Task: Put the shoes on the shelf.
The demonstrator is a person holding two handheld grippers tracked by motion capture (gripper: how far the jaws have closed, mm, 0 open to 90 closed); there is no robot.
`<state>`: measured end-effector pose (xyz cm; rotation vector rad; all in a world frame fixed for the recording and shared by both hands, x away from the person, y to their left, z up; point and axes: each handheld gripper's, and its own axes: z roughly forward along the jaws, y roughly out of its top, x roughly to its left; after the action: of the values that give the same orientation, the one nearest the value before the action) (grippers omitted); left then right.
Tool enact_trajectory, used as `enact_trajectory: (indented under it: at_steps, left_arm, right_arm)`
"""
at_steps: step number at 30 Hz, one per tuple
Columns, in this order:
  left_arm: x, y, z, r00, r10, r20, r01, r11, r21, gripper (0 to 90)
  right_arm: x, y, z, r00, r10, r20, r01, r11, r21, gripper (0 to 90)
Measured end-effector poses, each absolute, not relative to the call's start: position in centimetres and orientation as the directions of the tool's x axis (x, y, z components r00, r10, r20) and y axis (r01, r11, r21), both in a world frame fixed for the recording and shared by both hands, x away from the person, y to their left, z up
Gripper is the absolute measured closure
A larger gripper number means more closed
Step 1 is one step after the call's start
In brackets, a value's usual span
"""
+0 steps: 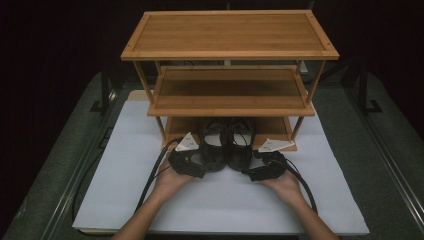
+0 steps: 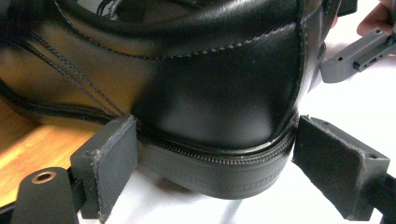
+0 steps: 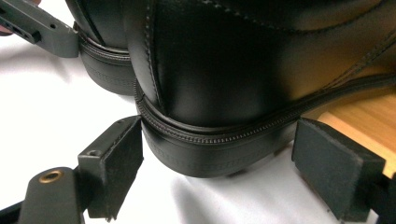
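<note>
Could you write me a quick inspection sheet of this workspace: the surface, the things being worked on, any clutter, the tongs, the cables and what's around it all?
Surface: white mat on a dark table.
Job's things: pair of black shoes, left shoe and right shoe side by side, toes on the bottom shelf of a wooden three-tier rack, heels over the mat.
Clutter: nothing seen.
Tongs: left tongs open, jaws either side of the left shoe's heel; right tongs open around the right shoe's heel. Whether the pads touch the heels is hard to tell.
Cables: one black cable trails from each pair of tongs toward the person.
Surroundings: dark, nothing seen.
</note>
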<state>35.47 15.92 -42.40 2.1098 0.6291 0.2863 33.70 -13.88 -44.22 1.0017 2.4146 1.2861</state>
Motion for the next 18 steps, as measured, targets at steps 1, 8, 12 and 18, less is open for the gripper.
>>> enact_trajectory:
  at_steps: [1,8,12,18]
  left_arm:
    - [35.8,15.9,-42.4,0.841,0.541,-0.033,0.333,-0.468,0.819,13.5]
    - [37.0,16.0,-42.7,0.838,0.546,-0.027,0.332,-0.469,0.818,13.5]
    - [37.5,16.0,-42.7,0.835,0.55,-0.033,0.334,-0.458,0.824,13.2]
    - [38.2,16.1,-43.0,0.829,0.558,-0.038,0.337,-0.445,0.83,13.2]
  right_arm:
    - [34.0,-13.7,-44.0,-0.739,0.666,0.101,0.462,0.392,0.795,16.4]
    - [35.1,-13.4,-43.9,-0.729,0.678,0.093,0.46,0.386,0.8,16.3]
    - [35.4,-13.4,-44.3,-0.726,0.681,0.097,0.461,0.376,0.804,16.3]
    - [36.1,-13.2,-44.1,-0.721,0.687,0.094,0.467,0.381,0.798,16.3]
